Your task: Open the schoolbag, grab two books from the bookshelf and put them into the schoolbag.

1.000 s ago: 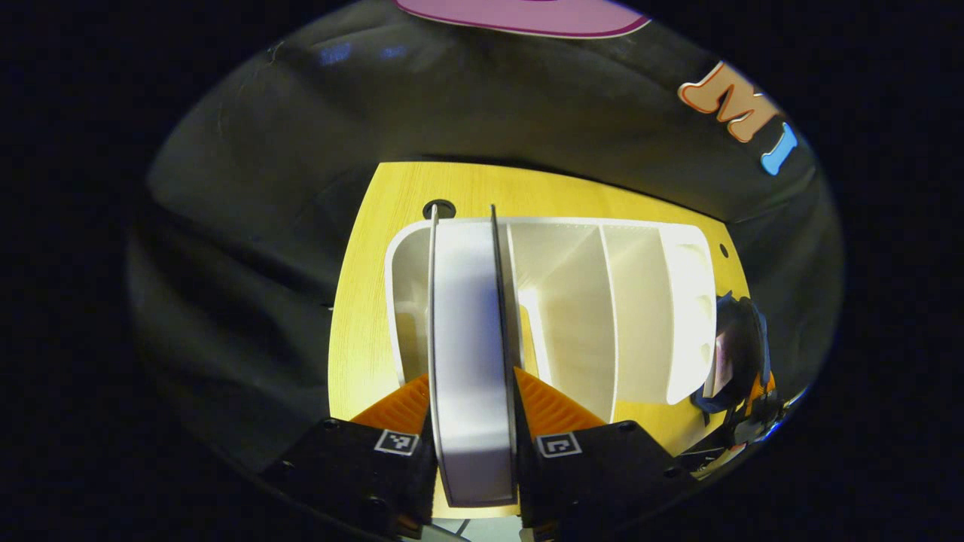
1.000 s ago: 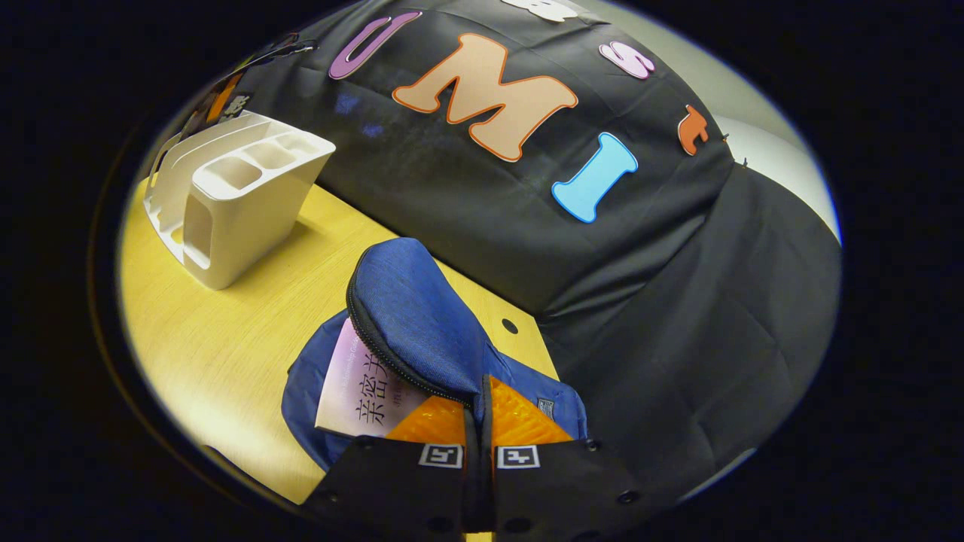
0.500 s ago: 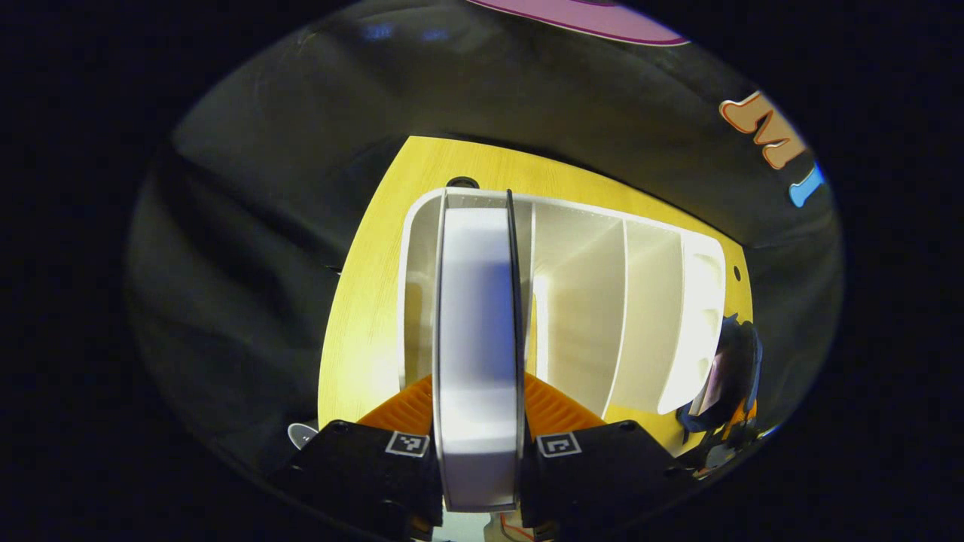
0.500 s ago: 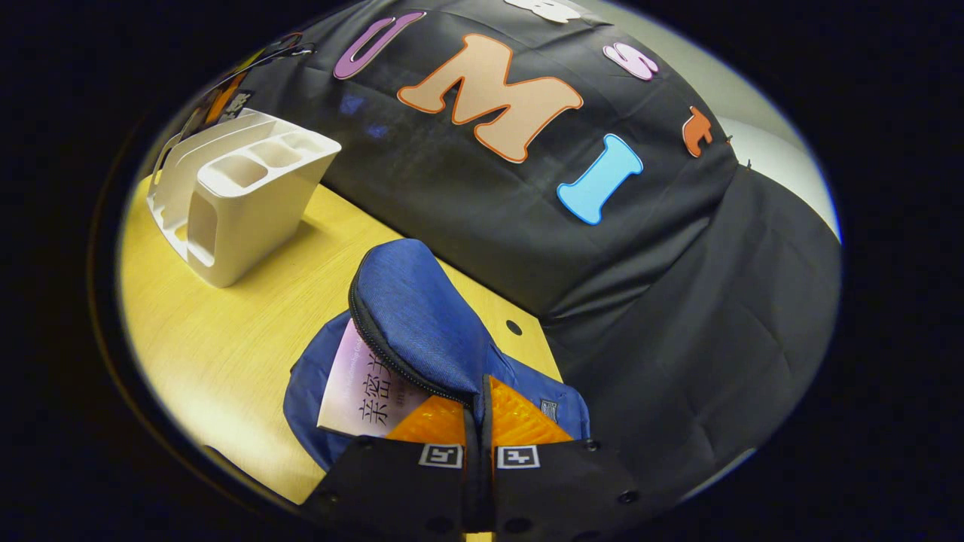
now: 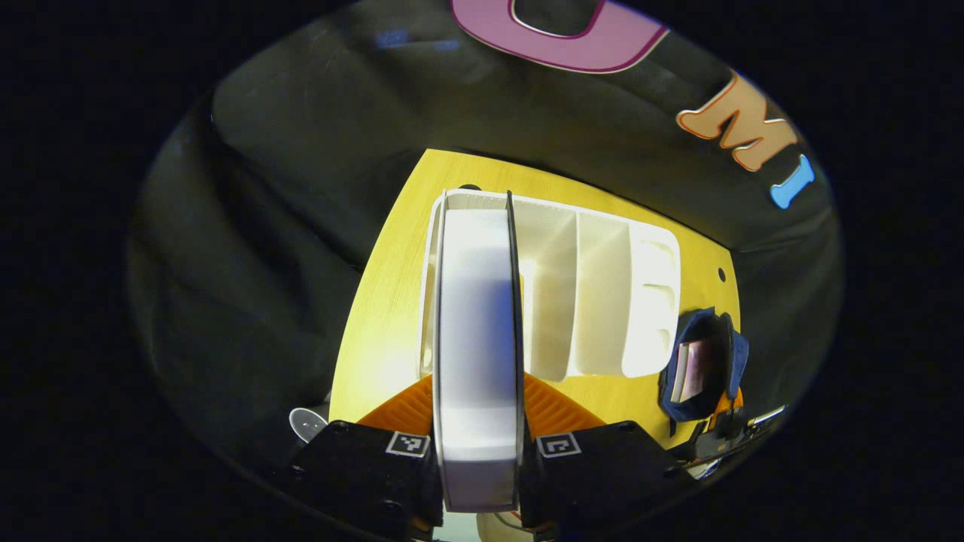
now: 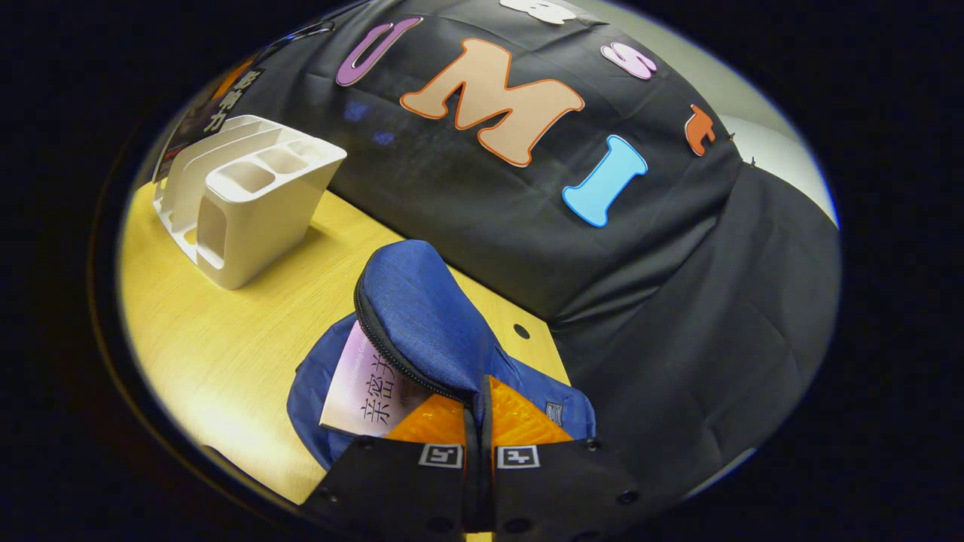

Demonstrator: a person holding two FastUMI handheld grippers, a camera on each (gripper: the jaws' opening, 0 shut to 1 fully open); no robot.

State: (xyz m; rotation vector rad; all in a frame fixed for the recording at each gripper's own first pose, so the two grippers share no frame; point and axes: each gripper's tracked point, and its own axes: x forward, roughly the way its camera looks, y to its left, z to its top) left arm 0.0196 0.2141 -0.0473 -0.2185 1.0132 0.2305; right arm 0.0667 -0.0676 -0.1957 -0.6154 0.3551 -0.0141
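The left gripper (image 5: 477, 433) has its jaws clamped on a thick book (image 5: 477, 339), one finger pressed to each cover, with the pale page edge facing the camera and running straight ahead from the jaws. Just beyond and beneath the book stands the white bookshelf (image 5: 602, 301) on the yellow counter (image 5: 384, 301), its upright dividers ahead and to the right of the jaws; whether the book's far end touches the shelf cannot be told. Farther right of the shelf lies the blue schoolbag (image 5: 704, 361), open, with a pale book inside.

The right gripper (image 6: 479, 421) has its jaws closed on the lifted flap (image 6: 422, 316) of the schoolbag (image 6: 316, 391), holding it up so that the zipper edge arches just ahead of the jaws. Under the flap, left of the jaws, a lilac-covered book (image 6: 361, 391) sits in the bag's opening. Well ahead and to the left, the bookshelf (image 6: 248, 203) stands on the counter (image 6: 226, 331), apart from the bag.
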